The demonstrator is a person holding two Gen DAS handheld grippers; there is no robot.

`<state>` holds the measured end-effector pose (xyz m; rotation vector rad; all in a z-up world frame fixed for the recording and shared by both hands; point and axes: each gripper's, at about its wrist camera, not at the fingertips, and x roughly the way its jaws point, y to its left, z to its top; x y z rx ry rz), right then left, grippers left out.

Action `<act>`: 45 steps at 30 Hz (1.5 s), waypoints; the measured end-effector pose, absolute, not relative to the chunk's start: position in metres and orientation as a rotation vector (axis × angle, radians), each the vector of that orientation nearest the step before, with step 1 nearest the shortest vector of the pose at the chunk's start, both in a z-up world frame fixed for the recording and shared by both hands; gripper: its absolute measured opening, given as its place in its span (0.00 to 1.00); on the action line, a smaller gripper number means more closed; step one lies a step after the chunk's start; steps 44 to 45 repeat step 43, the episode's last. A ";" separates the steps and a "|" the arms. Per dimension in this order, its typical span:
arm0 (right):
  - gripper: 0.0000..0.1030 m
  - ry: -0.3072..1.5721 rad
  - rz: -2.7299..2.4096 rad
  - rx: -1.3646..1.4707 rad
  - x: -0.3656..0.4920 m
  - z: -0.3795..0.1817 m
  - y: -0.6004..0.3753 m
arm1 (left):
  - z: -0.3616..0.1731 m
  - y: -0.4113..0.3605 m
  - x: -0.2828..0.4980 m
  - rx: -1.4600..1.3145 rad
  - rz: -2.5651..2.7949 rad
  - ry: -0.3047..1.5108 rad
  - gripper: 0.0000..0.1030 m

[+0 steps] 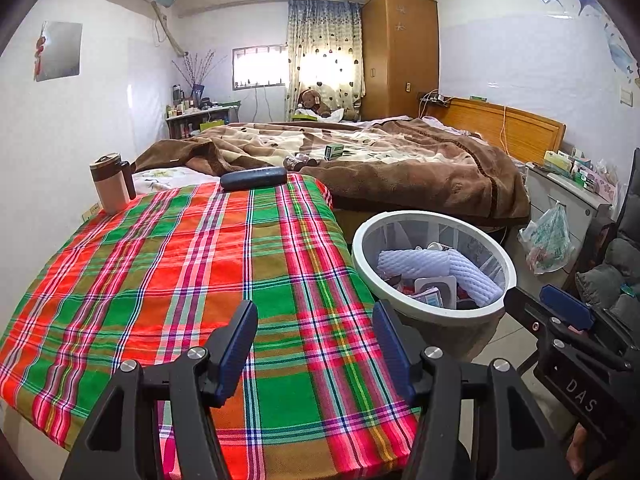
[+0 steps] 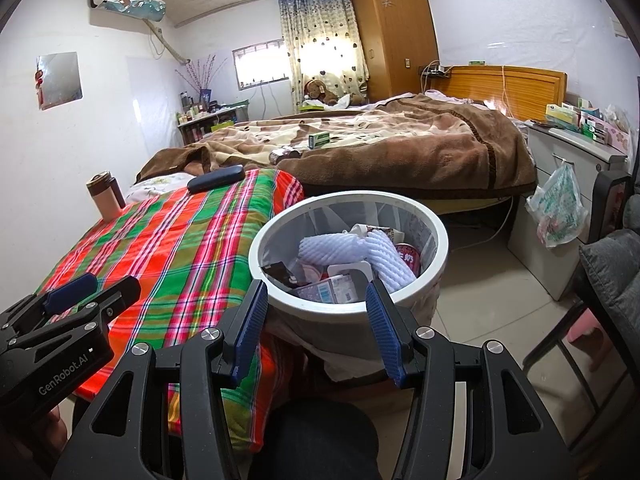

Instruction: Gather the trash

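Both grippers gaping, empty, left gripper [image 1: 316,344] over plaid cloth [image 1: 180,272], right gripper [image 2: 316,320] facing bin [image 2: 438,236]

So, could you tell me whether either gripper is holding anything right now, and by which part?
Nothing is held. The left gripper is open over the plaid cloth, and the right gripper is open near the trash bin, touching nothing.

Two handheld grippers poised side by side, jaws parted

The left gripper [image 1: 316,344] angles downward, nothing between its blue pads; the right gripper [image 2: 316,320] sits just beside it, likewise tilted down, jaws apart and empty.
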<state>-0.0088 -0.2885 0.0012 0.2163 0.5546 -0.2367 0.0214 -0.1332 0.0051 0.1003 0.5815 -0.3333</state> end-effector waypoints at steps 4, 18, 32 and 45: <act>0.51 0.554 -0.237 0.217 -0.009 0.001 -0.288 | 0.005 -0.133 0.021 0.100 -0.333 0.582 0.58; 0.51 0.555 -0.237 0.216 -0.009 0.001 -0.288 | 0.005 -0.133 0.022 0.099 -0.333 0.582 0.58; 0.51 0.553 -0.237 0.216 -0.009 0.001 -0.288 | 0.005 -0.133 0.021 0.094 -0.339 0.581 0.58; 0.51 0.554 -0.237 0.214 -0.009 0.001 -0.287 | 0.004 -0.130 0.022 0.087 -0.336 0.591 0.58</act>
